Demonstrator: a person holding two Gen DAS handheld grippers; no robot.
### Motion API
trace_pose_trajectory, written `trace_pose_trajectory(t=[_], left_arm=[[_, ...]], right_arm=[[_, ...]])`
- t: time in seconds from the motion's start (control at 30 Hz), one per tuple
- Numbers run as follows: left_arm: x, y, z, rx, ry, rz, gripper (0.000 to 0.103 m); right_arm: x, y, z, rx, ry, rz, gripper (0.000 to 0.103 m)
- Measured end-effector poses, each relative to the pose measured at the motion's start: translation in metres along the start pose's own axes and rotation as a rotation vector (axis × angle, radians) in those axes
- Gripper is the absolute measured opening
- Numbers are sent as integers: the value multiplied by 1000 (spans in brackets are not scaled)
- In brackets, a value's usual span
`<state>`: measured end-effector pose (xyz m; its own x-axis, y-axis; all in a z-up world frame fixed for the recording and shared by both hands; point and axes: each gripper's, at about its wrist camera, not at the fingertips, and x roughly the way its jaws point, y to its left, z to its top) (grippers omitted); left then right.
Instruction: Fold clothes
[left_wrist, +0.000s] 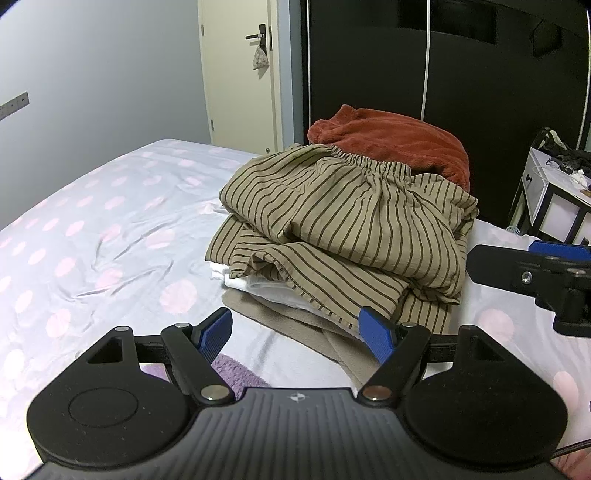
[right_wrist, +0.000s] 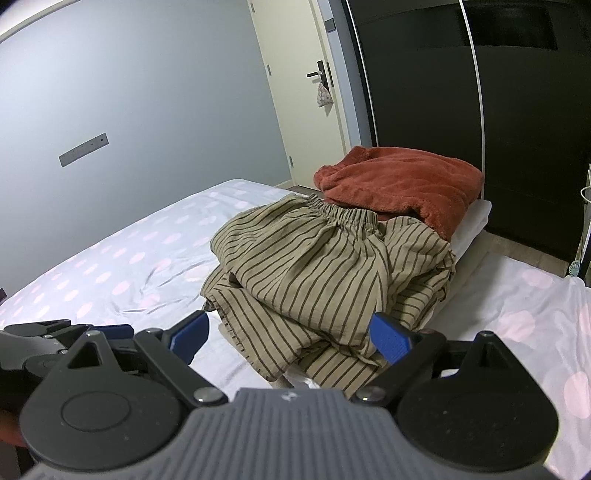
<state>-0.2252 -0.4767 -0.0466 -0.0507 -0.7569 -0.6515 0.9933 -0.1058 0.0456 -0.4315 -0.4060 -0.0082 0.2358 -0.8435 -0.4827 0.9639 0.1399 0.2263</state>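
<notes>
A tan garment with dark stripes and an elastic waistband (left_wrist: 343, 225) lies folded on top of a stack of clothes on the bed; it also shows in the right wrist view (right_wrist: 317, 273). White and beige folded pieces (left_wrist: 280, 295) lie under it. A rust-red fleece (left_wrist: 399, 140) sits behind the stack, also seen in the right wrist view (right_wrist: 402, 184). My left gripper (left_wrist: 295, 334) is open and empty, just in front of the stack. My right gripper (right_wrist: 291, 338) is open and empty, its fingers either side of the striped garment's near edge. The right gripper also shows in the left wrist view (left_wrist: 532, 273).
The bed has a pale sheet with pink dots (left_wrist: 92, 229), free to the left of the stack. A purple cloth (left_wrist: 236, 373) lies near my left gripper. A dark wardrobe (left_wrist: 461, 74), a cream door (left_wrist: 240, 74) and a white bedside shelf (left_wrist: 554, 195) stand behind.
</notes>
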Motion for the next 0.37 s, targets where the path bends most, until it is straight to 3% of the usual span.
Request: trace_pose_trajectory(t=[0.37], left_arm=[[-3, -1, -1, -1, -5, -4, 75]], right_arm=[[-1, 2, -2, -4, 2, 8, 96]])
